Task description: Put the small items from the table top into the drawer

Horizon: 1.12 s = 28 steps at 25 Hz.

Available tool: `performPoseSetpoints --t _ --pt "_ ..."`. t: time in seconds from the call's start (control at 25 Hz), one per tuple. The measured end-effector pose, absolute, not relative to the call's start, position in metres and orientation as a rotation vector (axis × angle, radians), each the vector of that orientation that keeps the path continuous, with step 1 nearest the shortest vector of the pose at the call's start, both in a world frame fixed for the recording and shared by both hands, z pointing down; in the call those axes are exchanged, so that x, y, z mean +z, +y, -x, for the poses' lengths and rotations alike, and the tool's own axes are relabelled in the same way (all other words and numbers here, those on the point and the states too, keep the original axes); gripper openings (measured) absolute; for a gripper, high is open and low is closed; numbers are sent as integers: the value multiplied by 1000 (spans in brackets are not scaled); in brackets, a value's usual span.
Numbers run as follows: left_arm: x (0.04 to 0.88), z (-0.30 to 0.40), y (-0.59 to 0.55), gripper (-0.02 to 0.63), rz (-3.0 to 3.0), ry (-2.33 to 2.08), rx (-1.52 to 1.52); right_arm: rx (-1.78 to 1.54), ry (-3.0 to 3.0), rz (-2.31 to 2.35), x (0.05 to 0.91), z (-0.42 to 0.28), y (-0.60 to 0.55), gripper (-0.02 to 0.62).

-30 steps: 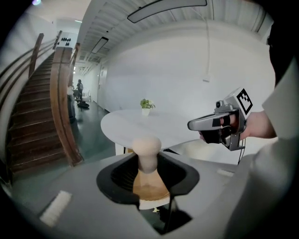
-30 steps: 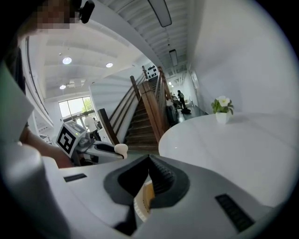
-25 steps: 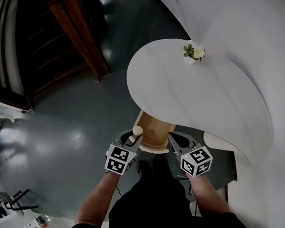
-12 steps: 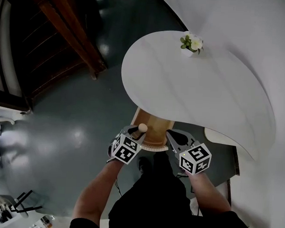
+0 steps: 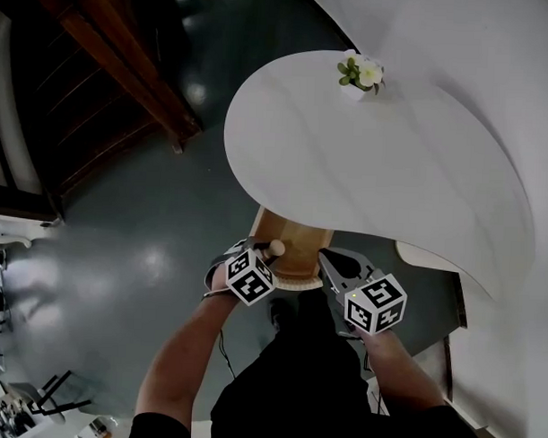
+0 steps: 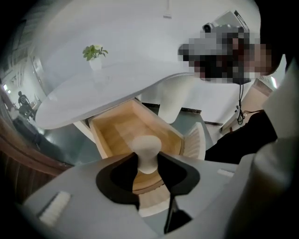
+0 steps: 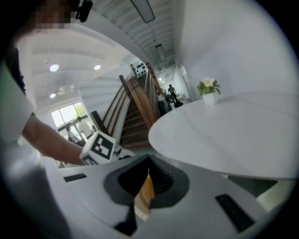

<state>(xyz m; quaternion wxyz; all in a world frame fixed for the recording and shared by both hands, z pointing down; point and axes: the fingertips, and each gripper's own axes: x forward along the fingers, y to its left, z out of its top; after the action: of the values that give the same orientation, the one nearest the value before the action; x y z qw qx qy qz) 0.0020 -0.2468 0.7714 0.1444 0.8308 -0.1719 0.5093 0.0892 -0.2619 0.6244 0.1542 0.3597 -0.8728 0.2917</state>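
Note:
My left gripper (image 5: 266,252) is shut on a cream knob-shaped piece (image 5: 276,248), its round head (image 6: 146,148) sticking out between the pads. It hangs over the front left of the open wooden drawer (image 5: 296,241) that juts from under the white table (image 5: 384,155). In the left gripper view the drawer's bare floor (image 6: 117,130) lies just beyond the piece. My right gripper (image 5: 331,260) is at the drawer's right front corner. Its jaws (image 7: 145,186) are shut on the thin edge of the drawer's ribbed front.
A small white pot with a flowering plant (image 5: 358,75) stands at the table's far edge. A dark wooden staircase (image 5: 127,65) rises at the left over the grey floor. The table's white pedestal (image 6: 175,100) stands behind the drawer.
My left gripper has dropped and tipped downward with the cream piece, moving in over the drawer's front. The right gripper has hardly moved.

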Motion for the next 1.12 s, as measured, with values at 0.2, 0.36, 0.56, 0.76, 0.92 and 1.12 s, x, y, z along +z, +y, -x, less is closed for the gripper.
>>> performPoseSetpoints --t 0.2,0.36,0.56,0.76,0.92,1.12 --pt "788 -7 -241 143 -2399 -384 1589 854 -2490 -1027 631 -93 -260 11" --pt "804 -7 -242 144 -2414 -285 1712 861 -2480 -1030 638 -95 -263 11" --pt "811 -13 -249 146 -2443 -226 1728 875 -2469 -1034 645 -97 -266 11" --pt "819 -15 -261 147 -2531 -151 1828 892 -2463 -1035 652 -99 -270 11" --pt "826 -14 -258 147 -2523 -90 1866 901 -2451 -1040 655 -102 -270 11" --pt "833 -17 -254 152 -2507 -34 1883 916 -2436 -1047 658 -108 -271 11"
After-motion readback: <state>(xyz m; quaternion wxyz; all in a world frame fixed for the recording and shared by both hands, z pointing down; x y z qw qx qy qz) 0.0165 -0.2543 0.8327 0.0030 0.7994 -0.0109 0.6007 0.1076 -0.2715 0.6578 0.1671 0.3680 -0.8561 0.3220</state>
